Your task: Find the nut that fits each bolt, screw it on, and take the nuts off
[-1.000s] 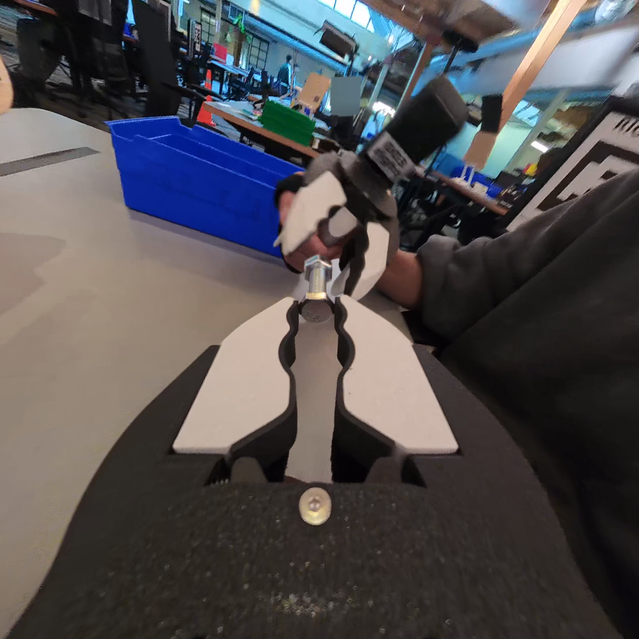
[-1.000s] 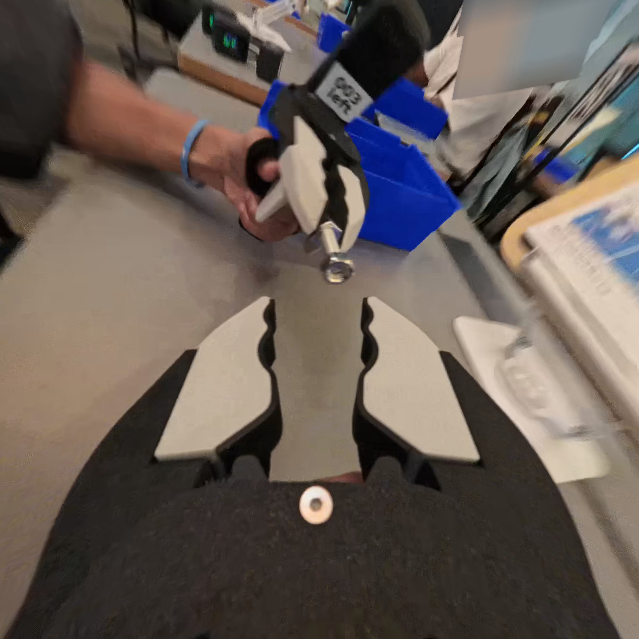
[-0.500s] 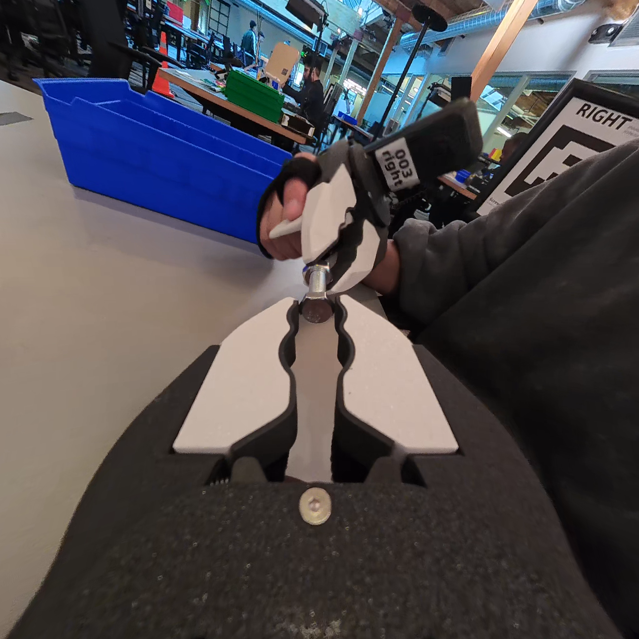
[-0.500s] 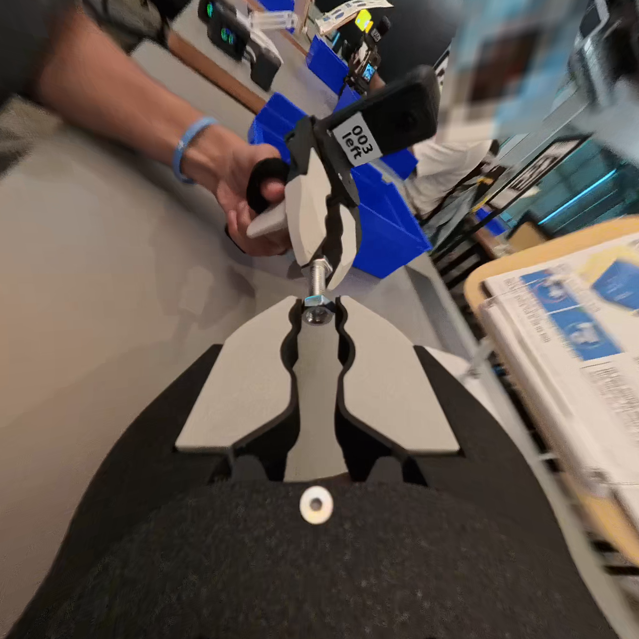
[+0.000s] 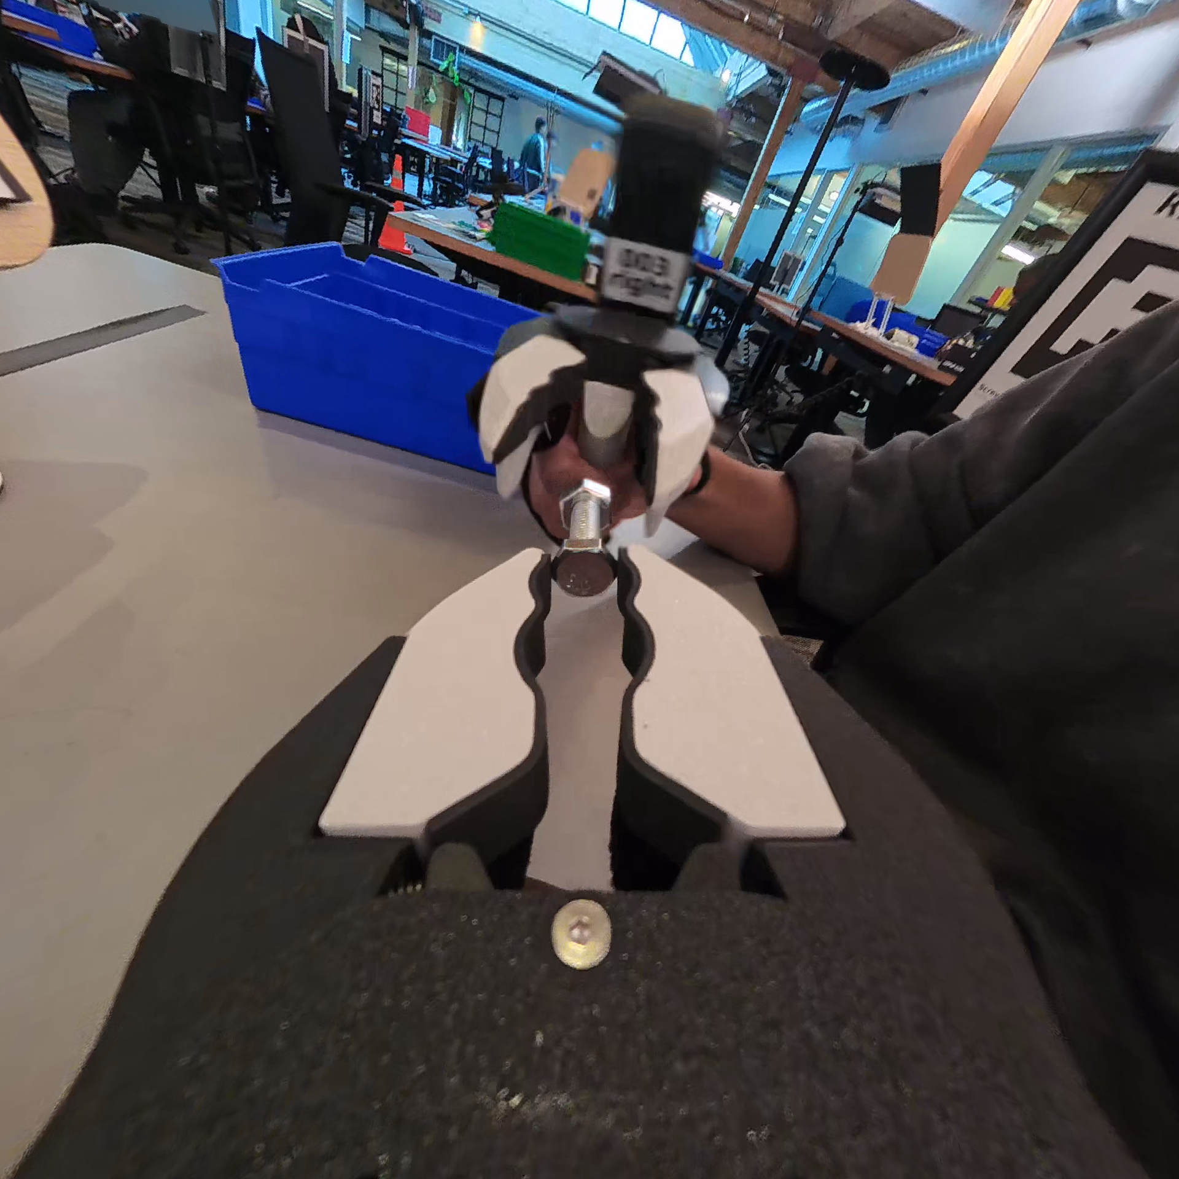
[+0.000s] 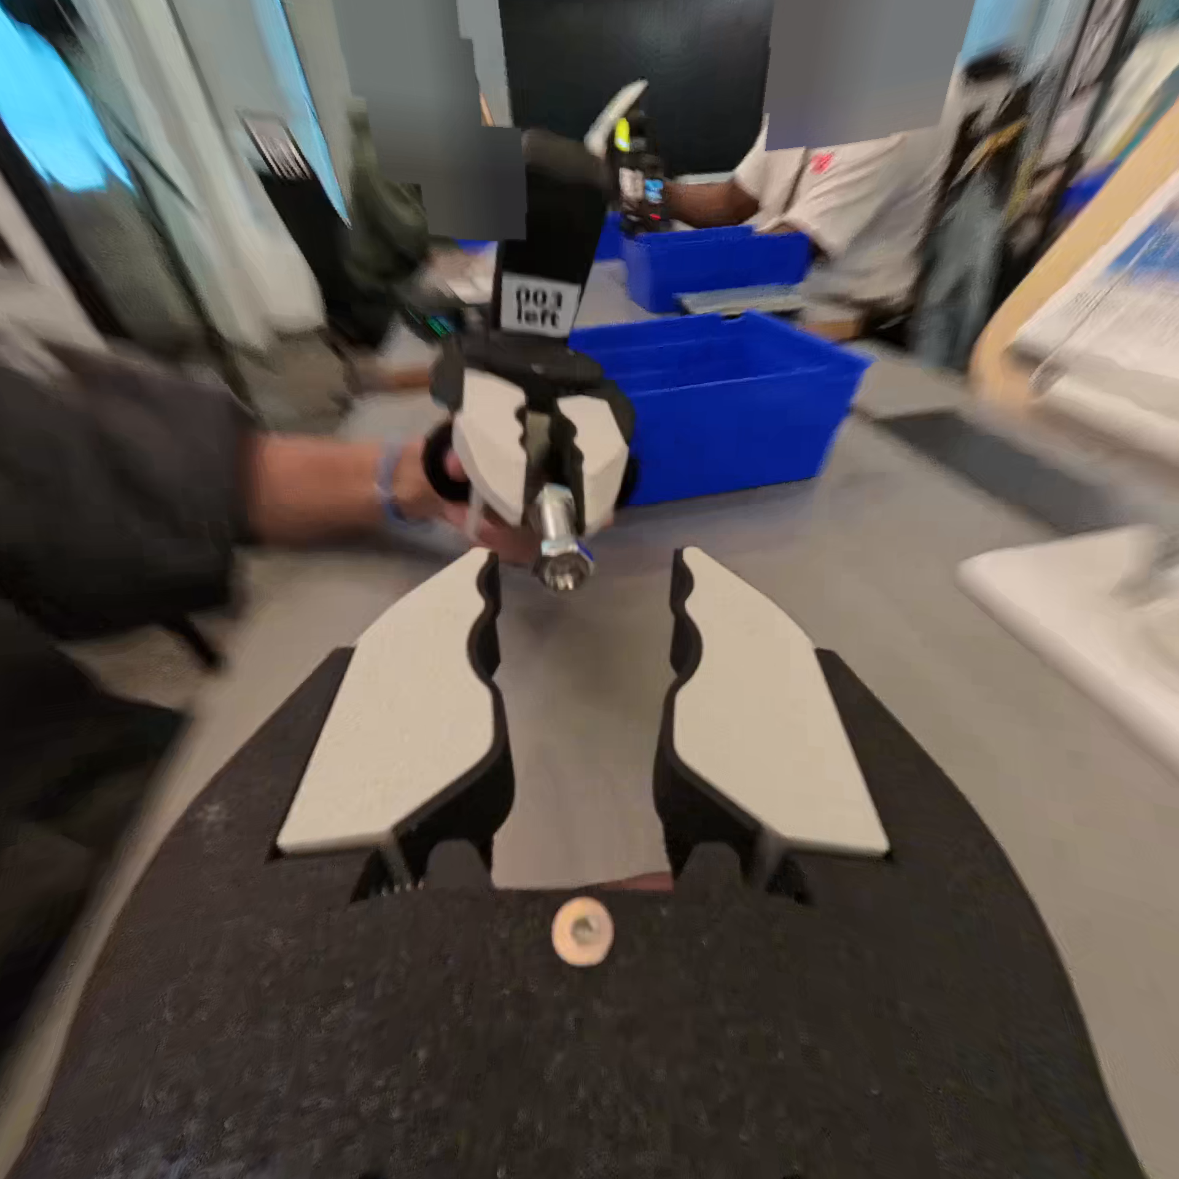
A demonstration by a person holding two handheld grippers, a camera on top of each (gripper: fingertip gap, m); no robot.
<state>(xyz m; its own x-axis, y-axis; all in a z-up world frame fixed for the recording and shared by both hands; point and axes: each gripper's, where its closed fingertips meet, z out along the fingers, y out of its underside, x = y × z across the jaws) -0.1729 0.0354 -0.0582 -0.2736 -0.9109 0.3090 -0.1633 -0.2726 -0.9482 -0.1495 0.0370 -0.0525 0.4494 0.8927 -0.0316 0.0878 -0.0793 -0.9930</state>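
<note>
My left gripper (image 5: 584,564) is shut on the hex head of a silver bolt (image 5: 584,526), held above the grey table (image 5: 191,574). The shaft points away from me and a silver nut (image 5: 585,494) sits near its far end. My right gripper (image 6: 584,561) is open, its fingers either side of the nut (image 6: 563,564) without touching it. In the left wrist view the right gripper (image 5: 584,504) faces me with its fingers spread around the bolt's end. In the right wrist view the left gripper (image 6: 552,517) holds the bolt (image 6: 554,513) pointing at me.
A blue bin (image 5: 357,357) stands on the table behind the grippers; it also shows in the right wrist view (image 6: 721,408). A white tray (image 6: 1052,612) lies at the right. A dark sleeve (image 5: 957,542) fills the right side. Other people work at tables behind. The grippers are tip to tip, or close to it.
Half a second ago my right gripper was shut on the nut; now it has opened and turned back upright. The left gripper still holds the bolt head.
</note>
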